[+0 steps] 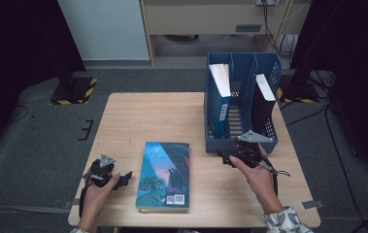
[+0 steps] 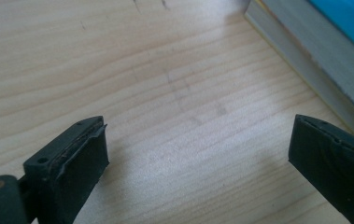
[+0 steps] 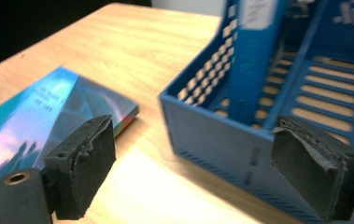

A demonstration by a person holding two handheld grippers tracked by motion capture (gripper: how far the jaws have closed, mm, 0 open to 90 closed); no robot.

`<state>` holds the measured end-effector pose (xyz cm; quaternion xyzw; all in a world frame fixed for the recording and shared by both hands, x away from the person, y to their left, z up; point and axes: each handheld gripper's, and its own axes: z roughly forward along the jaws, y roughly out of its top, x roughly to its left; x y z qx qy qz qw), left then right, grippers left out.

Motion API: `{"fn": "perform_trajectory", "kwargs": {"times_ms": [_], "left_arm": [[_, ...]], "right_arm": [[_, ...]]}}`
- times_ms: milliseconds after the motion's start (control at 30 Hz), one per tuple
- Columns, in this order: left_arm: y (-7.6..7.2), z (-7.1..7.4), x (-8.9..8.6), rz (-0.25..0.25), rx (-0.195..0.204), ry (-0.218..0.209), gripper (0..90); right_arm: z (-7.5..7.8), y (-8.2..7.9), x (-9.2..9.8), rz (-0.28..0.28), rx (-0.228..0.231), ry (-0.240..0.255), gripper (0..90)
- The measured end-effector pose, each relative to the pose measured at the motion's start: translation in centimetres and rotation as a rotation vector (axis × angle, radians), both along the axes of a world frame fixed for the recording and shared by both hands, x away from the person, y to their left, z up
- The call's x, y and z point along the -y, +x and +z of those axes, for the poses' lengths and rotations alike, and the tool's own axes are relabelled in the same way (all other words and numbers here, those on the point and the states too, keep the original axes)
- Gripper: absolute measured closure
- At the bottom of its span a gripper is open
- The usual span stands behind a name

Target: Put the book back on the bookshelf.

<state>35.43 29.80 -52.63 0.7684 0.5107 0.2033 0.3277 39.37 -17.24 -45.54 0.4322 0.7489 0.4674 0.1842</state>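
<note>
The right gripper [image 1: 226,158] stood released, its jaws spread wide with nothing between them. In the right gripper view [image 3: 191,172] the jaws framed the near corner of the blue file rack [image 3: 221,135], with the pads clear of it. In the high view this gripper sat just in front of the rack [image 1: 242,141], at about 4 o'clock on the table [image 1: 138,116], carried by the right hand [image 1: 259,177].

The left gripper [image 1: 125,178] was likewise released. In the left gripper view [image 2: 198,158] its jaws stood wide apart over bare wood, with the page edge of the book [image 2: 305,51] at 2 o'clock, close to but not touching the right-hand pad. In the high view the left hand [image 1: 96,194] held it at about 8 o'clock on the table.

The book [image 1: 164,174] lay flat, cover up, at 6 o'clock between the two grippers, apart from both. In the right gripper view its corner [image 3: 48,112] lay near the rack. The rack held a blue volume [image 1: 219,97] and a black volume [image 1: 263,104], both upright, in separate compartments.
</note>
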Motion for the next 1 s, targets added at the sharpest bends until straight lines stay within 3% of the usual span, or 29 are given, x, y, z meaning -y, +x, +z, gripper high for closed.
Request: {"fn": "perform_trajectory", "kwargs": {"times_ms": [167,433,533,767,1000], "left_arm": [[-0.6,1.1,0.6,-0.012,0.052,-0.034,6.1],[-1.1,2.6,2.0,-0.06,0.093,-0.094,8.8],[-1.1,2.7,2.7,-0.094,0.103,-0.093,9.4],[-1.1,2.4,4.7,-0.169,0.079,-0.086,9.3],[-1.0,2.0,5.5,-0.2,0.061,-0.087,9.2]], "right_arm": [[-0.5,-0.6,-1.8,0.063,-0.007,-0.035,13.0],[-1.5,-1.3,-4.9,0.166,-0.036,-0.056,12.5],[-2.2,-1.3,-6.1,0.218,-0.053,-0.071,14.2],[-3.3,-1.7,-8.4,0.313,-0.094,-0.068,13.8],[-5.2,-1.4,-10.5,0.382,-0.198,-0.074,17.3]]}}
